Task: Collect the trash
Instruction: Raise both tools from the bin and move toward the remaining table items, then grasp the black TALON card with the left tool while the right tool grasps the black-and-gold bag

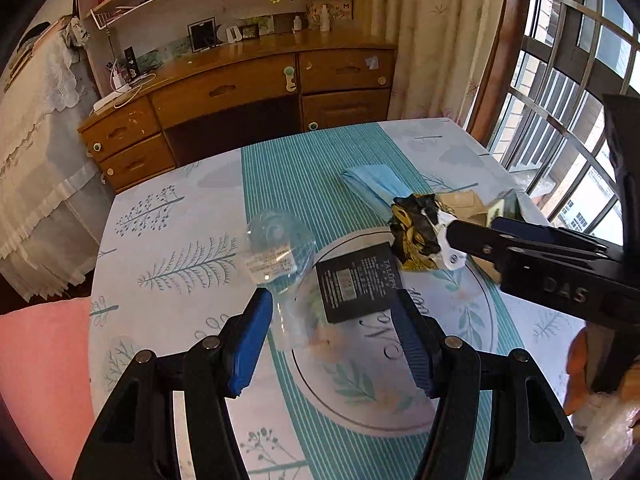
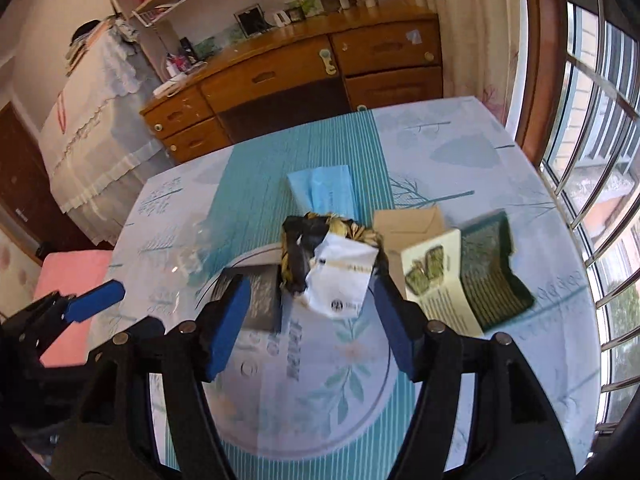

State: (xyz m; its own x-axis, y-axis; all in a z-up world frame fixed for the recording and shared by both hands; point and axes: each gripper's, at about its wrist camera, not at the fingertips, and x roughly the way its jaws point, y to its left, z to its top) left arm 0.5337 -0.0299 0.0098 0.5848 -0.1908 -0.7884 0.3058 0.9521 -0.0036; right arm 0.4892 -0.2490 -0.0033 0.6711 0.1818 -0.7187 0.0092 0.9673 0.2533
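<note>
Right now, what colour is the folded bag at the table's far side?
Light blue folded bag; right wrist view shows it best.

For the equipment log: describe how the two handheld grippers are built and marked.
Both are black plastic frames with silver rivets at the pivots. The left gripper and right gripper each carry two flat blue pads as fingertips. The right one's body bears raised letters "DAS". No cables or sleeves are visible.

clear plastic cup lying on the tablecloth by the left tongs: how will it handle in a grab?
The clear plastic cup lies on its side, so a nudge would probably roll it. Its thin see-through wall suggests it is light and may buckle under a firm squeeze. The smooth plastic could slip between the pads of the open left tongs.
</note>
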